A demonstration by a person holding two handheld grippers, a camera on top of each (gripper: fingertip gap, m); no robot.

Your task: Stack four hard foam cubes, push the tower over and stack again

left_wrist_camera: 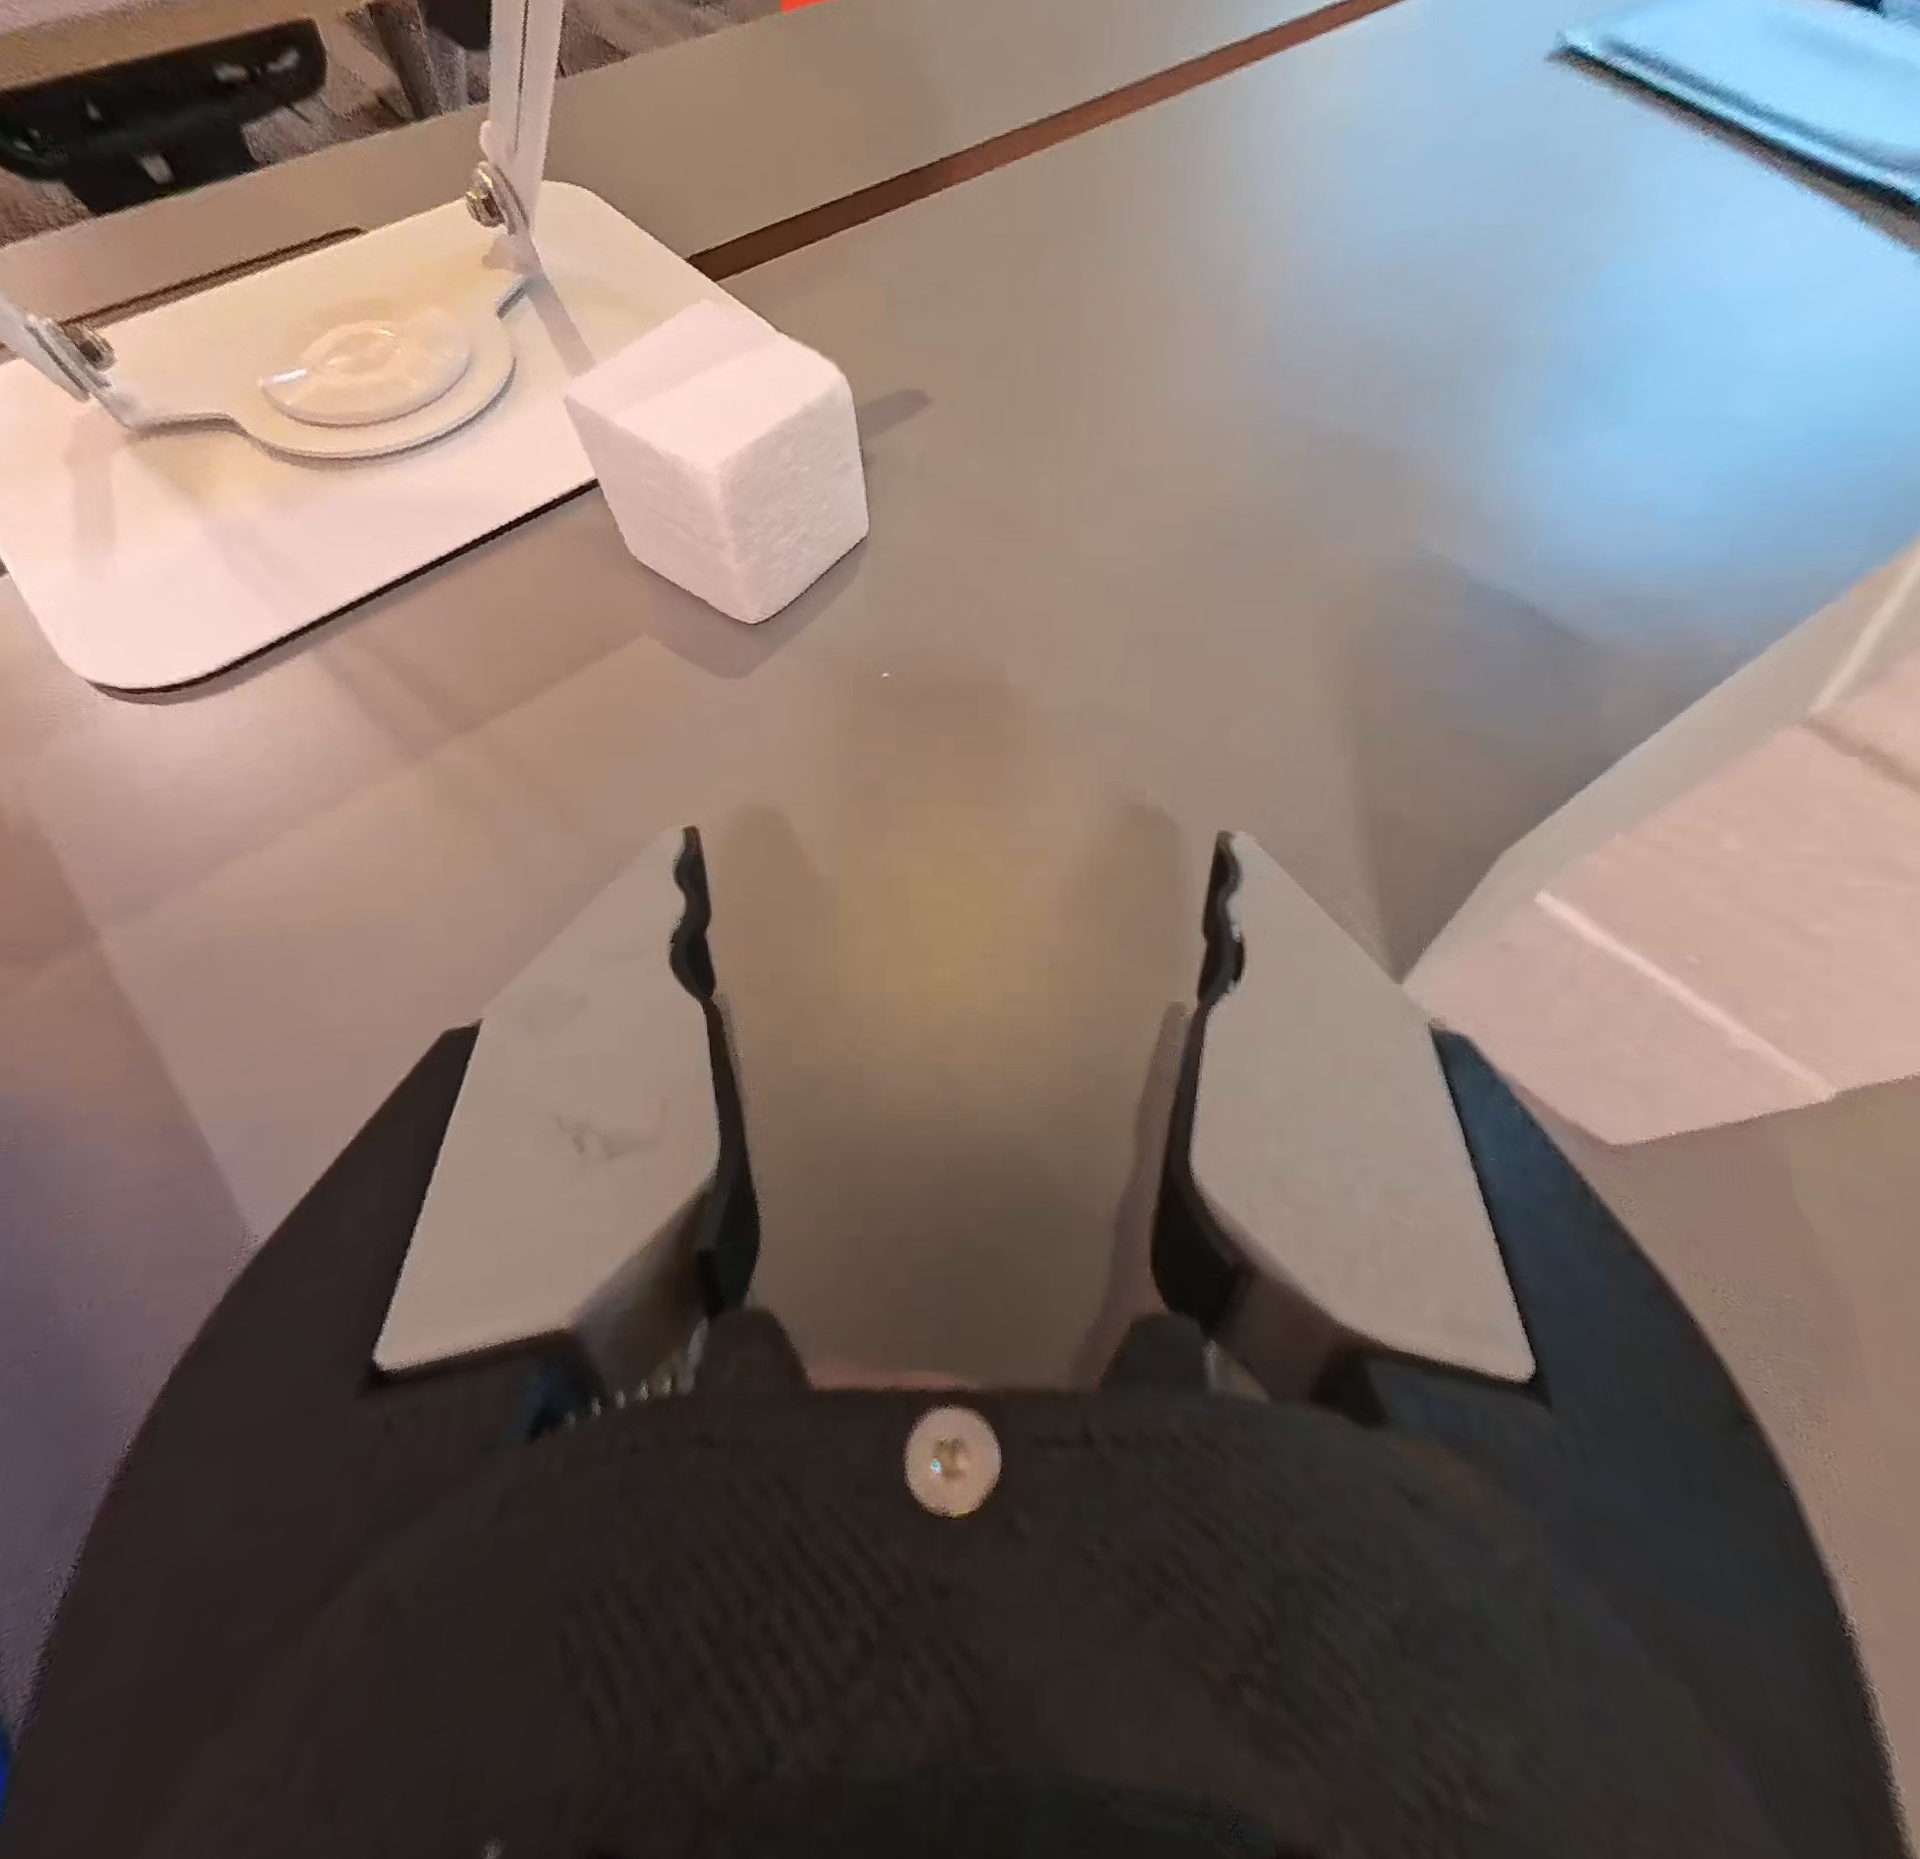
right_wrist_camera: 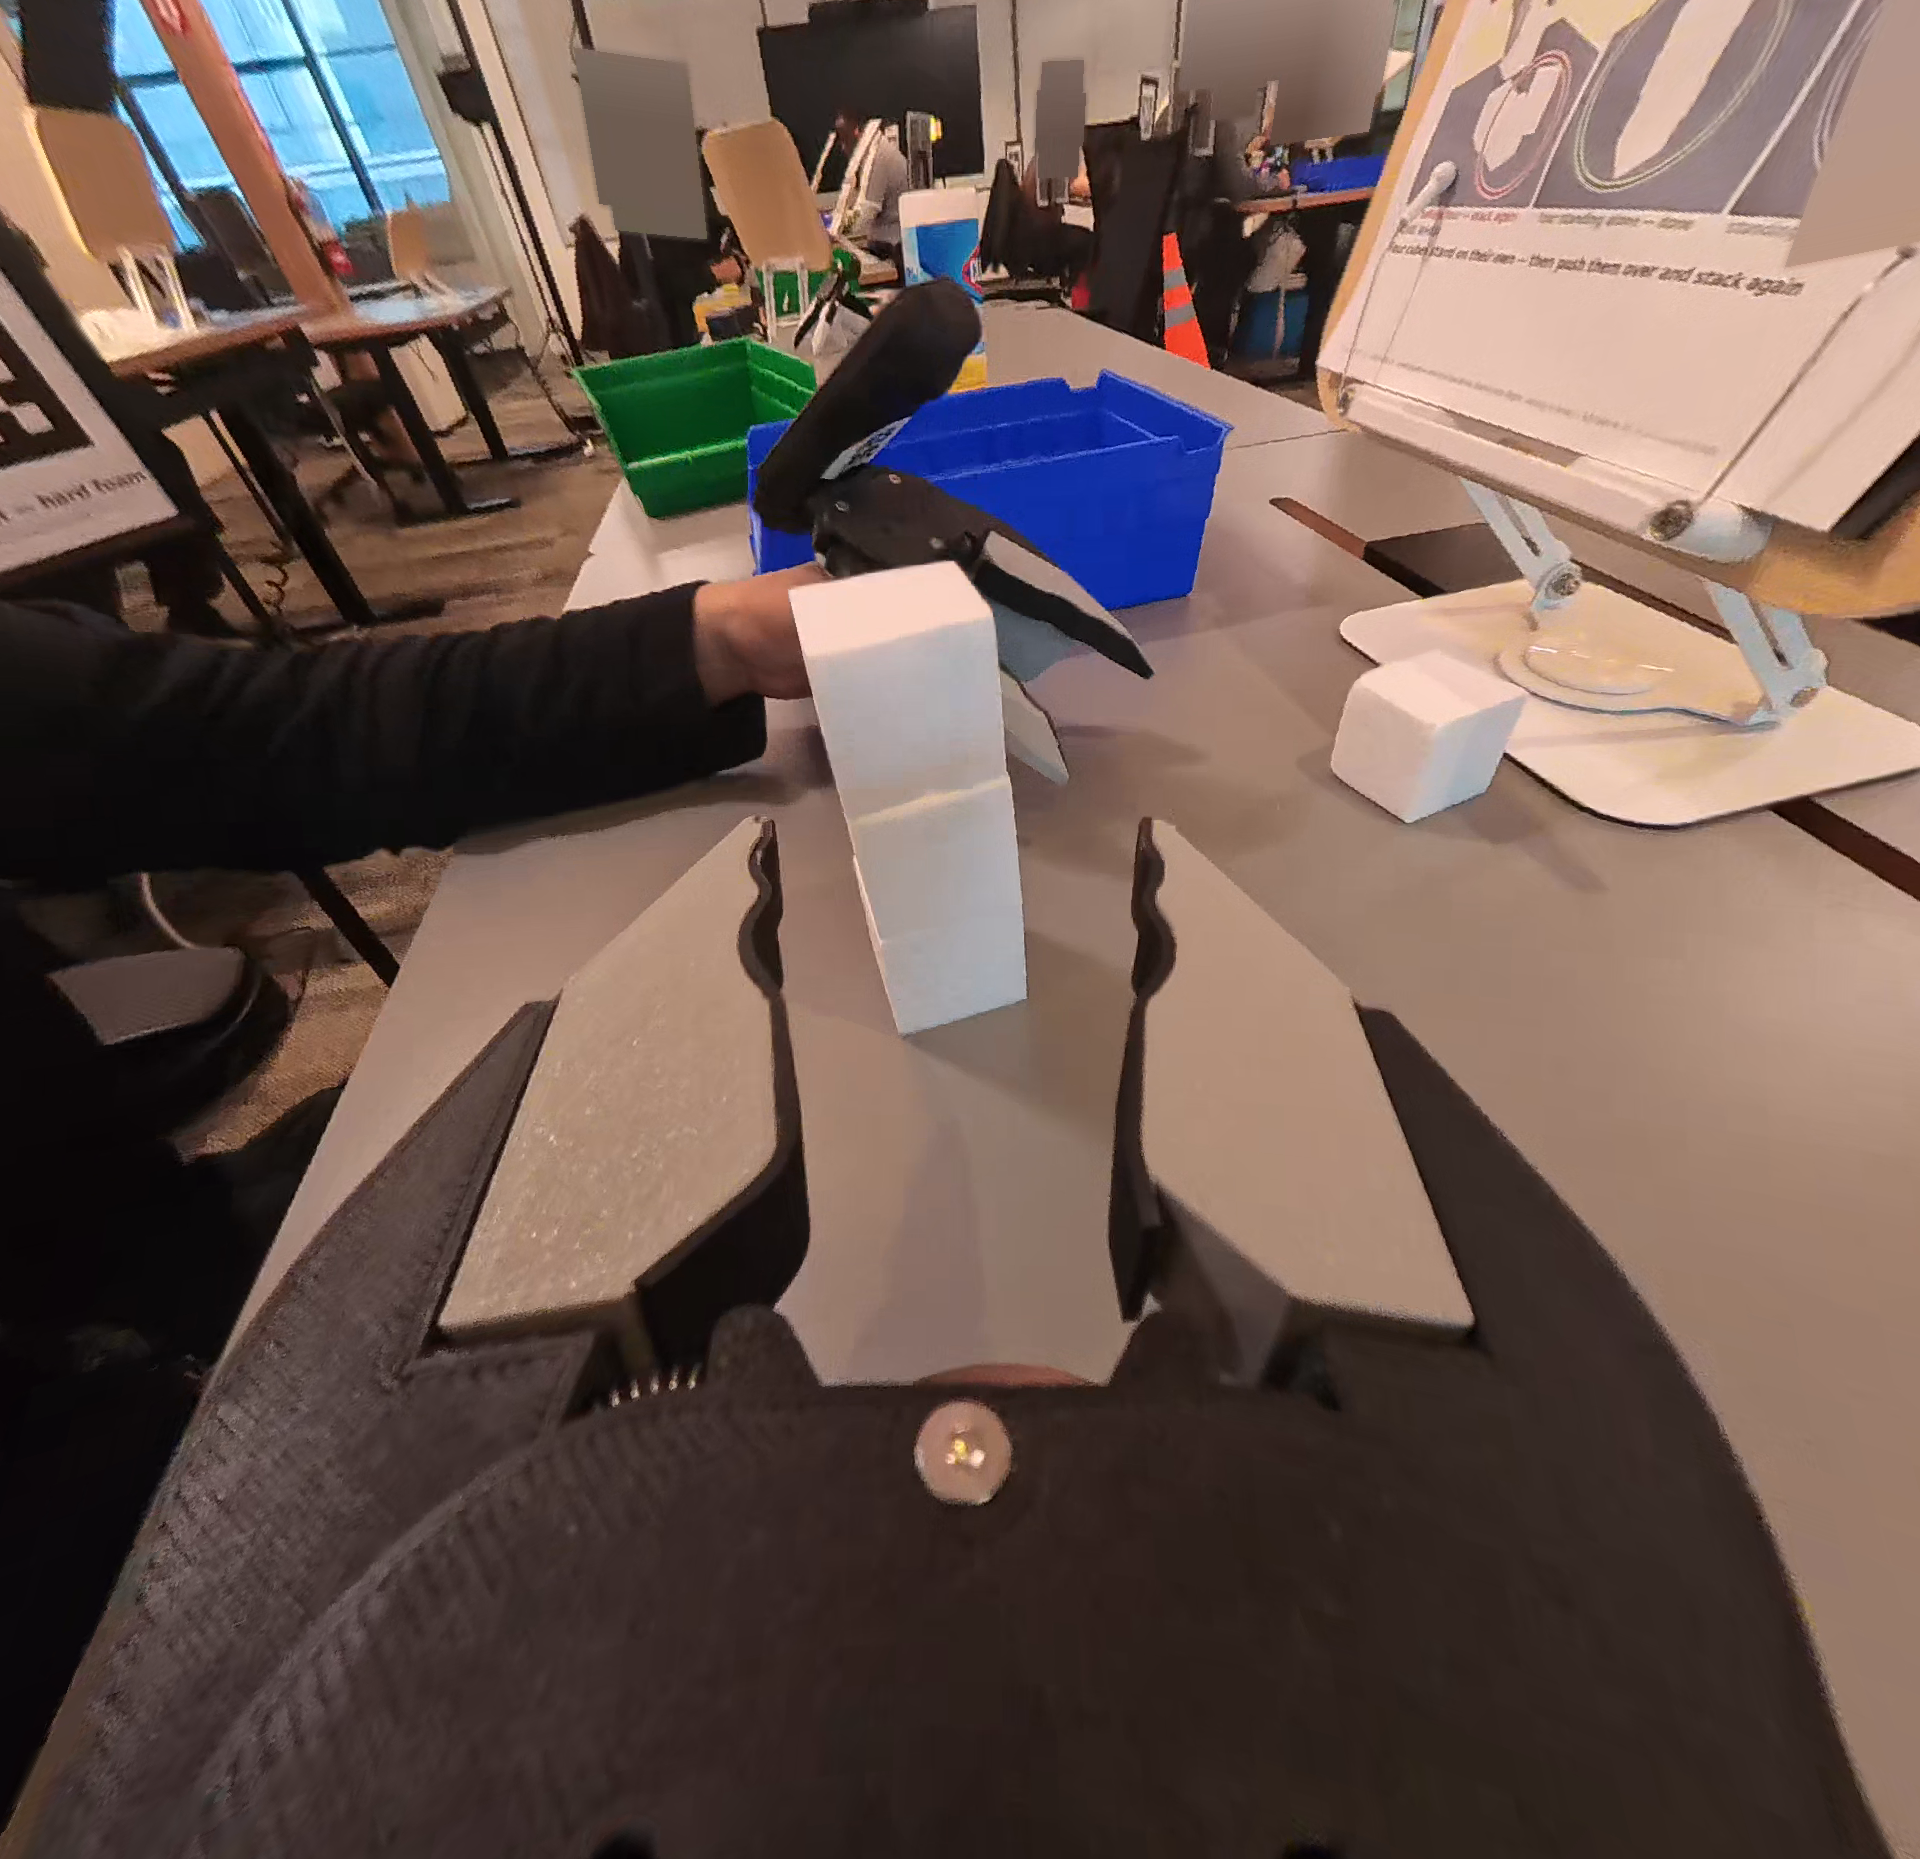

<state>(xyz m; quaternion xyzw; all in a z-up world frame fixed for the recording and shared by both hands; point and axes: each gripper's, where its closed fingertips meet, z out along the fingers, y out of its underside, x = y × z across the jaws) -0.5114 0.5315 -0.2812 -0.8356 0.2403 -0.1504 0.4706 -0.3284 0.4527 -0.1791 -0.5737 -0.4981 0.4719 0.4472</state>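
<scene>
A tower of three white foam cubes (right_wrist_camera: 925, 801) stands on the grey table just ahead of my right gripper (right_wrist_camera: 951, 843), which is open and empty. In the left wrist view the tower's edge (left_wrist_camera: 1704, 968) shows at the right. A fourth white cube (right_wrist_camera: 1423, 734) lies apart to the right, touching the white stand base; it also shows in the left wrist view (left_wrist_camera: 727, 469). My left gripper (left_wrist_camera: 961, 864) is open and empty over bare table. From the right wrist view it (right_wrist_camera: 1029, 687) hovers just behind the tower, held by a hand in a black sleeve.
A white document stand (right_wrist_camera: 1621, 708) with a tilted instruction board stands at the right; its base also shows in the left wrist view (left_wrist_camera: 260, 521). A blue bin (right_wrist_camera: 1049, 490) and a green bin (right_wrist_camera: 686, 427) sit at the table's far end. The table edge (right_wrist_camera: 416, 926) runs along the left.
</scene>
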